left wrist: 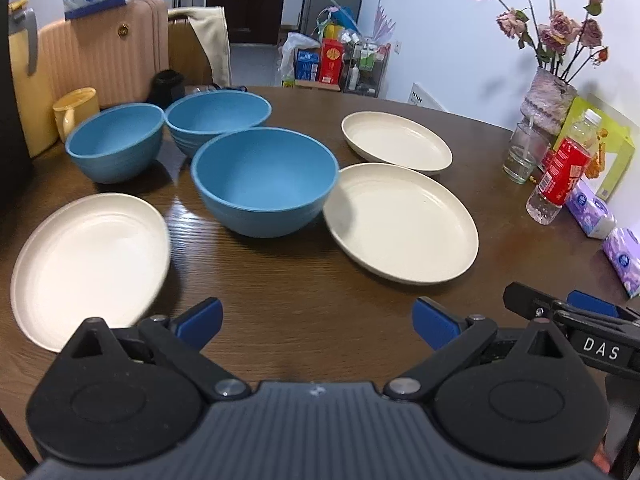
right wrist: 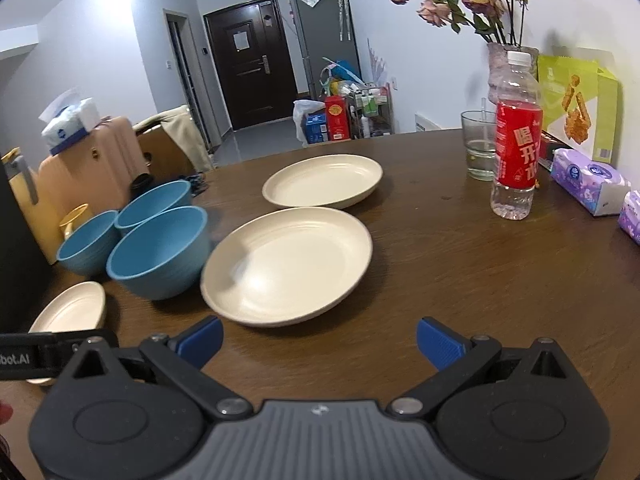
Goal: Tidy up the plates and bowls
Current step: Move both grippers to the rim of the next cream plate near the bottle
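Blue bowls, 3 of them, cluster toward the left of the brown wooden table (left wrist: 304, 280): the nearest bowl (left wrist: 264, 184) sits in front, a second bowl (left wrist: 116, 142) behind it to the left, and a third bowl (left wrist: 218, 116) behind, close beside the second. All 3 stand upright and look empty. Cream plates, also 3, lie flat around them: the left plate (left wrist: 90, 264) near the table's front edge, the middle plate (left wrist: 400, 222) just right of the nearest bowl with its rim touching or nearly touching it, and the far plate (left wrist: 396, 140) behind the middle one, apart from it. The left gripper (left wrist: 318, 322) hovers low over bare wood in front of the dishes, its blue-padded jaws spread wide with nothing between them. The right gripper (right wrist: 320, 344) hangs just before the middle plate, jaws likewise spread and empty. Further out, a yellow mug (left wrist: 76, 114) stands behind the bowls at the left. On the right side stand a red-labelled water bottle (right wrist: 516, 152), a clear glass (right wrist: 480, 146), a vase of dried roses (left wrist: 550, 94) and purple tissue packs (right wrist: 588, 184).
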A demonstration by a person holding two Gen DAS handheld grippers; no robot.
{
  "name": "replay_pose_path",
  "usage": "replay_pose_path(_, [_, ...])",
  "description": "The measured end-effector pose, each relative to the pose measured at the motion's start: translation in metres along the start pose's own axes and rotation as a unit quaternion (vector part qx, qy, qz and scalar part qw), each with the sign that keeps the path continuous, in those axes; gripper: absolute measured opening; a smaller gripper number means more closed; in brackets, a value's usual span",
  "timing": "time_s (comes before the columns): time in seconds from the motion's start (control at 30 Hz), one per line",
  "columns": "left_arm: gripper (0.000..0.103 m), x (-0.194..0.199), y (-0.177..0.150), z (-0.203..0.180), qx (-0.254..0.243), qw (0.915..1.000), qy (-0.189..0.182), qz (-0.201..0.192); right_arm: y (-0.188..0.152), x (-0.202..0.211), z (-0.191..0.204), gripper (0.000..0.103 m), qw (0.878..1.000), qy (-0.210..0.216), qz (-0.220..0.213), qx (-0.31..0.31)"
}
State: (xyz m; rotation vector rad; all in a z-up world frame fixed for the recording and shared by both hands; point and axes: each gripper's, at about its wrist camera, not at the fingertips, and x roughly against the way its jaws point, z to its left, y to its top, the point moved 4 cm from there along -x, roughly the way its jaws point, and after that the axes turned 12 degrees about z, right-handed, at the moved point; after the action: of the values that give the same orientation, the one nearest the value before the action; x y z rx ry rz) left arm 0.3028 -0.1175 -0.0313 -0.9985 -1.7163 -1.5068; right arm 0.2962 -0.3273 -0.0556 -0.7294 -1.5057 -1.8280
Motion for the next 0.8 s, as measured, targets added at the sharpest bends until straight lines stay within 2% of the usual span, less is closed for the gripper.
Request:
replay_pose_path(0.5, [0.101, -0.068, 0.043, -0.039, 0.060, 0.9973, -0.002, 0.042, 0.054, -0.065, -0.050, 0.102, 1.000, 0.011, 0.017, 0.016])
replay_pose_path(0.6, [0.096, -0.082, 0.048, -0.042, 0.075, 0.9960, 0.001, 0.048, 0.066, -0.082, -0.057, 0.101, 0.999, 0.020, 0.023, 0.017])
replay_pose_path(0.67, [0.088, -0.090, 0.050, -0.043, 0.084, 0.9951, 0.002, 0.053, 0.073, -0.092, -0.060, 0.098, 0.999, 0.023, 0.027, 0.018])
replay_pose_path(0.8, [0.083, -0.102, 0.054, -0.042, 0.105, 0.9928, 0.005, 0.057, 0.086, -0.111, -0.063, 0.093, 0.999, 0.038, 0.032, 0.022])
